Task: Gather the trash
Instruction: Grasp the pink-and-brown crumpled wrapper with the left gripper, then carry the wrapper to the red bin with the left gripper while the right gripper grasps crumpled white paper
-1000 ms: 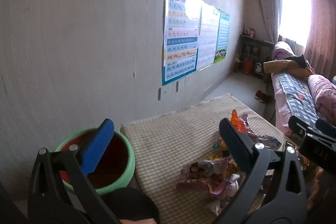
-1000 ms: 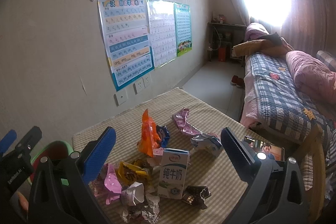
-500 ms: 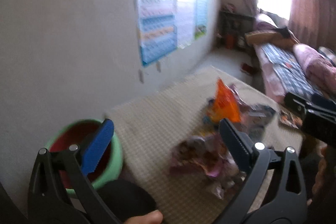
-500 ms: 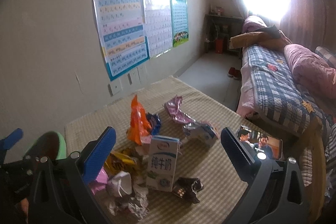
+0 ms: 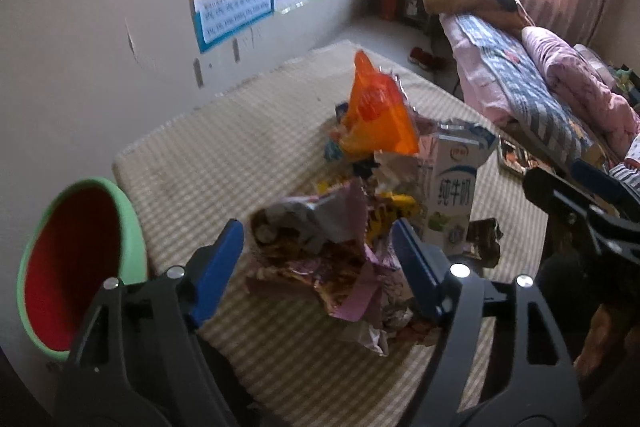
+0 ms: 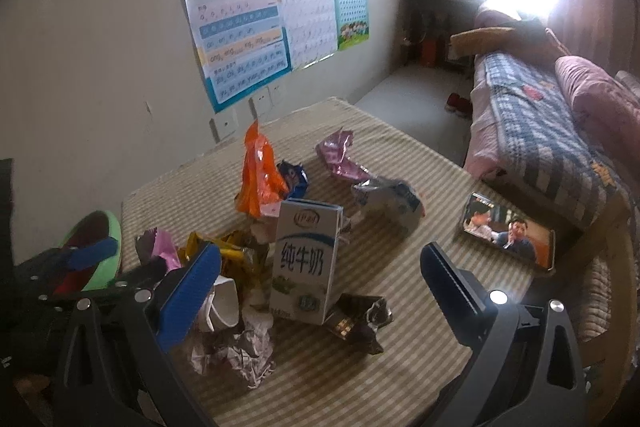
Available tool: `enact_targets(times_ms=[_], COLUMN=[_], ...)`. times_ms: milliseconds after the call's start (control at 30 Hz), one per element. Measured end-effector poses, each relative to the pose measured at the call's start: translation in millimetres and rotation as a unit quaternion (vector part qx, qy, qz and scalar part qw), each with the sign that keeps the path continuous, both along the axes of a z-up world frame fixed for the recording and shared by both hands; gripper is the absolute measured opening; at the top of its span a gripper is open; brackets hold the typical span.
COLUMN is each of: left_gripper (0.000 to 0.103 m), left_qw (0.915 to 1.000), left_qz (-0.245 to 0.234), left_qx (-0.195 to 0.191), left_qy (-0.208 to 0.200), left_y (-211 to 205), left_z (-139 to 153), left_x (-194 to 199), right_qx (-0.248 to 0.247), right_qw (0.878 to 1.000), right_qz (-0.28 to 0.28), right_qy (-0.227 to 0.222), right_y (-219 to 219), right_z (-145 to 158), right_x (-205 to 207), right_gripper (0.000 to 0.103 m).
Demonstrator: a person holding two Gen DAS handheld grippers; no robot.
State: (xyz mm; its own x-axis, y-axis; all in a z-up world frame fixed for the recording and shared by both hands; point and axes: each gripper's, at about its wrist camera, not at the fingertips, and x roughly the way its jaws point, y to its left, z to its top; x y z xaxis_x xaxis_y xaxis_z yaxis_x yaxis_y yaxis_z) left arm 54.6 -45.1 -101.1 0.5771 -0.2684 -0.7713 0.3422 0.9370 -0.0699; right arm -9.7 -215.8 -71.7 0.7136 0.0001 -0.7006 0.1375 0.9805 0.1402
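Note:
A pile of trash lies on the checked tablecloth [image 5: 224, 155]. In it are a crumpled pink snack wrapper [image 5: 316, 247], an orange bag [image 5: 376, 111] and an upright white milk carton [image 5: 452, 195]. My left gripper [image 5: 318, 227] points down with its blue pads on either side of the pink wrapper. Its jaws are closing, and I see no pad pressing on the foil. My right gripper [image 6: 320, 251] hangs open and wide in front of the milk carton [image 6: 306, 255], holding nothing. A green bin with a red inside [image 5: 80, 267] stands at the table's left edge.
A phone [image 6: 508, 231] with a lit screen lies near the table's right edge. Crumpled paper [image 6: 240, 347] and a dark wrapper [image 6: 356, 319] lie in front of the carton. A bed [image 6: 540, 131] stands to the right, and a wall with posters [image 6: 236, 19] is behind.
My left gripper has dropped and tilted down over the pile, and its jaws have narrowed around the pink wrapper. The right gripper has sunk a little toward the carton.

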Motion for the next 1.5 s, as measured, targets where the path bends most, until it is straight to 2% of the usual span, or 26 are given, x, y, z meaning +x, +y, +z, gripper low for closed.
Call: enact_targets(times_ms=[133, 233, 267, 367, 400, 467, 600, 767, 833, 933, 1033, 1167, 1233, 1300, 1367, 1500], left_gripper=[0.063, 0.047, 0.046, 0.028, 0.025, 0.023, 0.022, 0.022, 0.022, 0.022, 0.022, 0.022, 0.022, 0.022, 0.022, 0.022], left_qw=[0.9994, 0.9991, 0.9991, 0.9996, 0.9999, 1.0, 0.9987, 0.9966, 0.9932, 0.986, 0.9842, 0.986, 0.9884, 0.9893, 0.9897, 0.9891], left_qz=[-0.002, 0.003, 0.003, -0.004, -0.005, -0.003, 0.021, 0.058, 0.074, 0.067, 0.055, 0.054, 0.063, 0.073, 0.087, 0.111], left_qx=[-0.008, -0.008, -0.01, -0.013, -0.007, -0.006, -0.029, -0.009, 0.021, 0.084, 0.101, 0.082, 0.059, 0.046, 0.031, 0.007], left_qy=[0.034, 0.042, 0.042, 0.024, 0.012, -0.003, -0.035, -0.058, -0.087, -0.127, -0.134, -0.135, -0.125, -0.118, -0.11, -0.096], left_y=[0.3, 2.5, 3.9, 5.0, 4.4, 6.8, 25.9, 44.0, 47.2, 41.8, 41.3, 43.2, 49.8, 55.0, 63.4, 82.0], left_z=[-14.3, -19.7, -19.5, -11.3, -6.9, -1.8, 12.5, 18.1, 21.6, 20.2, 17.3, 23.2, 27.0, 27.8, 28.5, 31.8], left_x=[5.8, 7.4, 6.5, 0.1, -3.3, -6.8, -17.2, -23.0, -30.3, -41.7, -48.6, -48.8, -45.0, -44.5, -40.8, -32.8], right_qx=[0.015, 0.035, 0.038, 0.054, 0.059, 0.071, 0.093, 0.088, 0.093, 0.101, 0.103, 0.094, 0.094, 0.119, 0.122, 0.128], right_qw=[1.0, 0.999, 0.999, 0.998, 0.997, 0.996, 0.993, 0.99, 0.986, 0.981, 0.978, 0.976, 0.973, 0.97, 0.97, 0.971], right_qz=[-0.002, -0.009, -0.009, -0.004, 0.001, 0.009, 0.035, 0.091, 0.112, 0.135, 0.145, 0.156, 0.156, 0.154, 0.151, 0.157], right_qy=[0.013, 0.026, 0.028, 0.037, 0.041, 0.048, 0.059, 0.062, 0.075, 0.093, 0.107, 0.123, 0.139, 0.146, 0.146, 0.125], right_y=[-5.4, -11.6, -12.3, -12.5, -11.1, -7.5, 3.6, 31.4, 40.5, 53.8, 59.4, 69.2, 69.2, 65.4, 63.3, 61.8], right_z=[-6.2, -13.4, -14.8, -17.6, -18.0, -18.0, -20.1, -20.0, -25.3, -35.8, -43.3, -54.1, -62.2, -68.7, -66.1, -44.9], right_x=[2.7, 3.5, 3.7, 4.8, 5.2, 5.4, 4.2, 7.2, 10.5, 16.3, 24.2, 35.9, 39.2, 40.4, 38.3, 29.5], right_gripper=[0.096, 0.096, 0.096, 0.096, 0.096, 0.096, 0.096, 0.095, 0.084, 0.075, 0.069, 0.056, 0.031, 0.028, 0.026, 0.024])
